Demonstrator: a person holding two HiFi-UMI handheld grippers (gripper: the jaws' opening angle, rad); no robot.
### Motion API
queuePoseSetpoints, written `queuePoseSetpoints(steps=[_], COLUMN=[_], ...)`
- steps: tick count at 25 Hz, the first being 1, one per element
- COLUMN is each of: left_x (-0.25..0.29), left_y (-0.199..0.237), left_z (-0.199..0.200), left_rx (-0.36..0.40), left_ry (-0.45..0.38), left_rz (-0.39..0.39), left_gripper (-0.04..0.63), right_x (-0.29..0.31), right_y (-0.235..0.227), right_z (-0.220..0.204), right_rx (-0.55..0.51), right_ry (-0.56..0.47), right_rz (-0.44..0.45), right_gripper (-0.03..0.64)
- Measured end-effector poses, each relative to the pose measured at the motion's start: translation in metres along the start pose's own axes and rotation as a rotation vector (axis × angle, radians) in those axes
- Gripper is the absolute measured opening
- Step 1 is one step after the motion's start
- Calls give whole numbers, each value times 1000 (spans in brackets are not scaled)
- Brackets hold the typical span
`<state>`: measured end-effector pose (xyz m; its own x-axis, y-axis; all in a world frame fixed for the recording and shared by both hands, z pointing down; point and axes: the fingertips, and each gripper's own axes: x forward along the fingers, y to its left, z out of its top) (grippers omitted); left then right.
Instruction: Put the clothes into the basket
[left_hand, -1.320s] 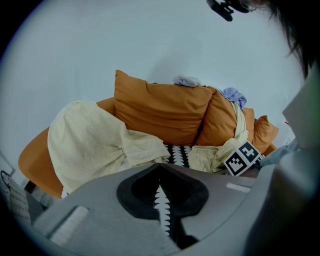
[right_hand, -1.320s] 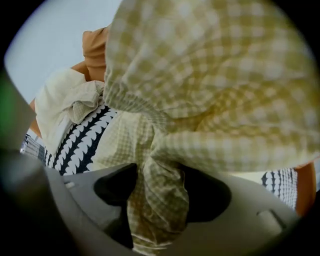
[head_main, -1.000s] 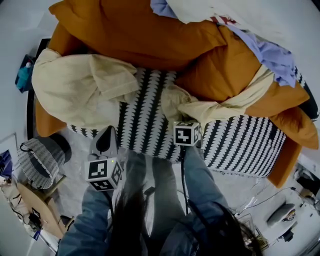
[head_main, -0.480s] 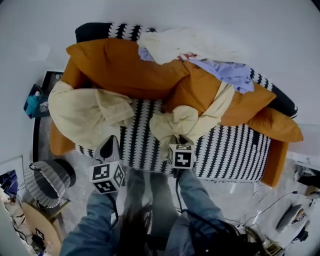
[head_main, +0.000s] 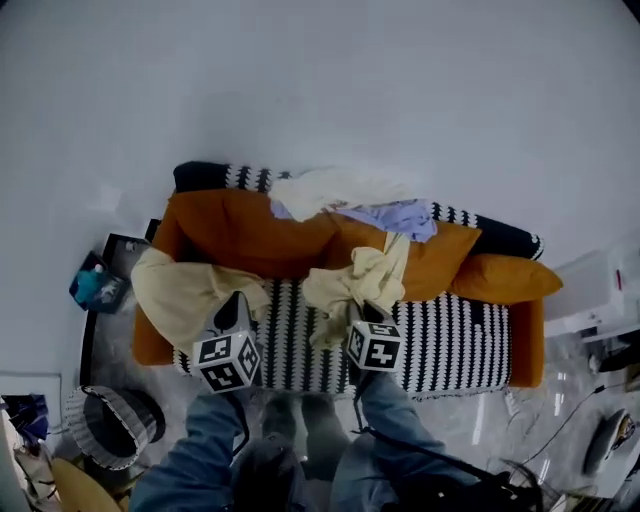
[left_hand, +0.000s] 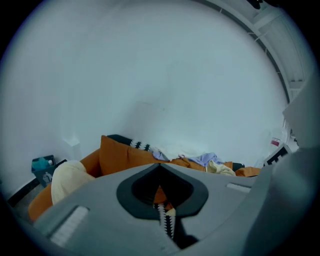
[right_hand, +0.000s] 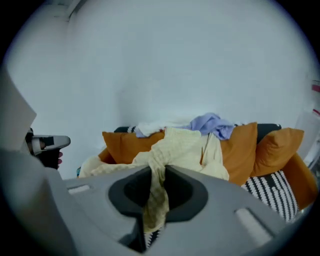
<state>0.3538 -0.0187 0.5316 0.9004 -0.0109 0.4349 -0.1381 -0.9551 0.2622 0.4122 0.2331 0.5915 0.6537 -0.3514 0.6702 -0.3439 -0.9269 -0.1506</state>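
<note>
My right gripper (head_main: 365, 312) is shut on a cream garment (head_main: 350, 283) and holds it up over the zigzag-patterned sofa seat (head_main: 460, 345); in the right gripper view the cloth (right_hand: 172, 150) hangs down between the jaws of the right gripper (right_hand: 155, 197). My left gripper (head_main: 235, 312) hovers in front of the sofa's left part, shut with nothing in it, and in its own view the left gripper (left_hand: 162, 200) shows only sofa through the slit. A second cream garment (head_main: 185, 295) lies on the left armrest. Lavender (head_main: 400, 215) and white (head_main: 330, 188) clothes lie on the orange cushions (head_main: 250, 235). The woven basket (head_main: 110, 425) stands on the floor at lower left.
A teal item (head_main: 93, 283) sits on the floor left of the sofa. White equipment (head_main: 600, 290) and cables (head_main: 540, 420) are at the right. The person's legs in jeans (head_main: 390, 410) stand before the sofa. A plain wall rises behind it.
Both grippers have risen and the view has pulled back from the sofa. The cream garment in the right gripper has come up off the seat with it.
</note>
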Motion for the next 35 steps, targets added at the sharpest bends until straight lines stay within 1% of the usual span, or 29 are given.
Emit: queuePoseSetpoints(steps=[3, 7, 12, 15, 20, 26, 31, 35], left_x=[-9, -12, -23, -30, -41, -50, -54, -57], left_y=[-11, -30, -51, -57, -70, -91, -111, -124], left_z=[41, 87, 140, 161, 194, 237, 264, 284], left_rx=[26, 47, 77, 98, 143, 205, 261, 299], left_ry=[-54, -87, -169, -205, -259, -329, -363, -394], left_rz=[-33, -78, -127, -149, -182, -220, -254, -270], left_gripper=[2, 2, 2, 2, 2, 2, 2, 2], right_x=[-34, -66, -101, -117, -142, -178, -204, -220], right_y=[4, 9, 13, 17, 23, 23, 21, 18], right_z=[49, 111, 169, 191, 222, 273, 311, 337], right_rx=[-25, -128, -137, -178, -203, -304, -344, -394], right_ry=[-104, -202, -290, -317, -368, -445, -502, -520], right_rz=[-9, -27, -22, -35, -26, -53, -60, -77], right_gripper=[57, 57, 57, 57, 56, 55, 55, 55])
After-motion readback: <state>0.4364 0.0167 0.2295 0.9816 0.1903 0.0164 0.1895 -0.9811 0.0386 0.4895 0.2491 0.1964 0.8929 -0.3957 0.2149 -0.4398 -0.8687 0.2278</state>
